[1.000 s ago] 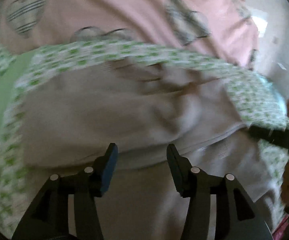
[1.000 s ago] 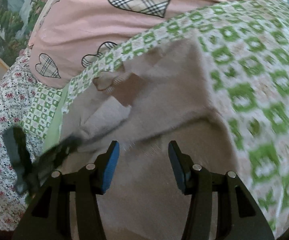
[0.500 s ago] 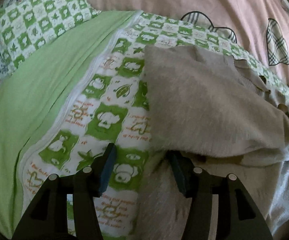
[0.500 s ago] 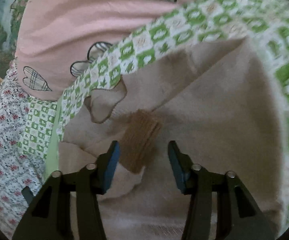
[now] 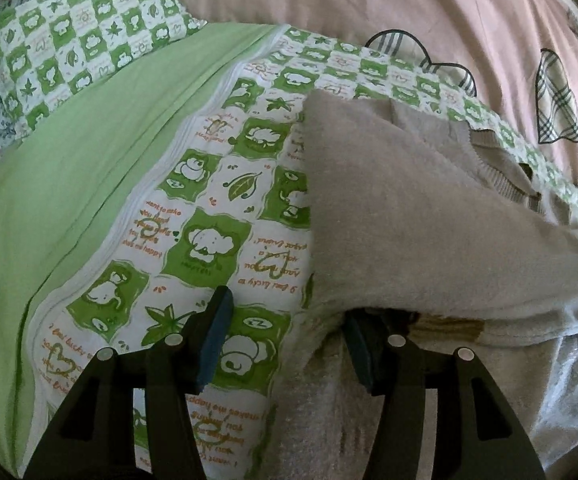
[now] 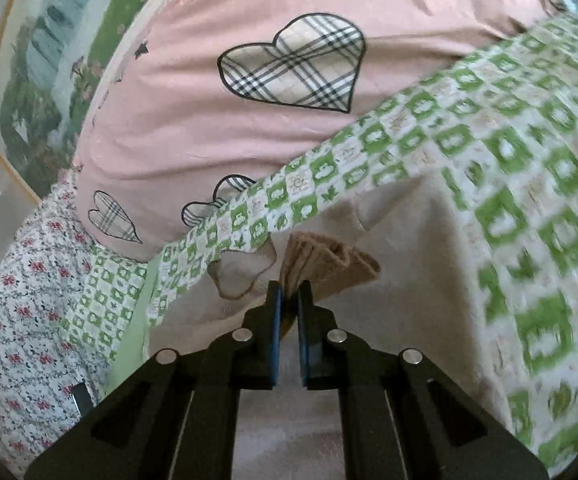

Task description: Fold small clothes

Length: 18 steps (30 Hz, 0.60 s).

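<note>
A beige knit sweater lies on the green-checked bedsheet, one flap folded over itself. My left gripper is open at the sweater's left edge: the left finger rests over the bare sheet, and the right finger's tip is tucked under the folded flap. In the right wrist view the same sweater spreads below the sheet's edge. My right gripper is shut on its brown ribbed cuff, which bunches up just past the fingertips.
A pink duvet with plaid hearts bulks behind the sweater. A plain green sheet and a checked pillow lie to the left. Floral fabric hangs at the bed's side below a framed picture.
My left gripper swung from above the sweater to its left edge, then held still. My right gripper closed on the brown cuff, which now stands bunched between its fingers.
</note>
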Tool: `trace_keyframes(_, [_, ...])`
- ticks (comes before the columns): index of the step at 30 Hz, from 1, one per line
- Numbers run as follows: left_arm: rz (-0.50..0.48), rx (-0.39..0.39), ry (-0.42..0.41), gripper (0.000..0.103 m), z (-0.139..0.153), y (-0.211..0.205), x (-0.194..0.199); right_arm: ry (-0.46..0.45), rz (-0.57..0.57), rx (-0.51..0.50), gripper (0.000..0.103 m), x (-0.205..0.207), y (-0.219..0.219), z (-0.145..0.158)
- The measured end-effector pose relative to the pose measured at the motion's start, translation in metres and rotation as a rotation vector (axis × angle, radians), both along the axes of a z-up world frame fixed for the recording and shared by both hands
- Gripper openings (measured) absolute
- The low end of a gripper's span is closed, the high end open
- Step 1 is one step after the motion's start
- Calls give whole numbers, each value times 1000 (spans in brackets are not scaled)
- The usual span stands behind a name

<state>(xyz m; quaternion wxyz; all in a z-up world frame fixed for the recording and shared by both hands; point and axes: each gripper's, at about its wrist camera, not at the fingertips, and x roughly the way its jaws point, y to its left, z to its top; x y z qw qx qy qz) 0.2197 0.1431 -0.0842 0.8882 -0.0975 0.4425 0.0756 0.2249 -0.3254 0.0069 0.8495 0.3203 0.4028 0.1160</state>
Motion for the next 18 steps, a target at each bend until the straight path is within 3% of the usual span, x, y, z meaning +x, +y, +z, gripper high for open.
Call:
trace_keyframes(2, [4, -12, 0, 56, 1, 2, -1, 81, 38, -38, 8, -5, 6, -22])
trace_keyframes(4, [8, -35, -1, 56, 2, 6, -4, 105, 30, -21, 8, -10, 0, -29])
trace_keyframes(13, [1, -53, 8, 56, 1, 9, -7, 186, 81, -101, 12, -14, -2, -24])
trace_keyframes(14, [0, -49, 9, 56, 1, 8, -7, 180, 68, -102, 15, -13, -3, -22])
trace_keyframes(15, [0, -47, 10, 56, 1, 8, -7, 171, 49, -96, 28, -11, -7, -20])
trace_keyframes(16, [0, -46, 12, 56, 0, 8, -6, 166, 35, -88, 50, -8, -8, -20])
trace_keyframes(18, [1, -43, 15, 56, 1, 8, -5, 164, 1, -70, 64, 1, -14, -23])
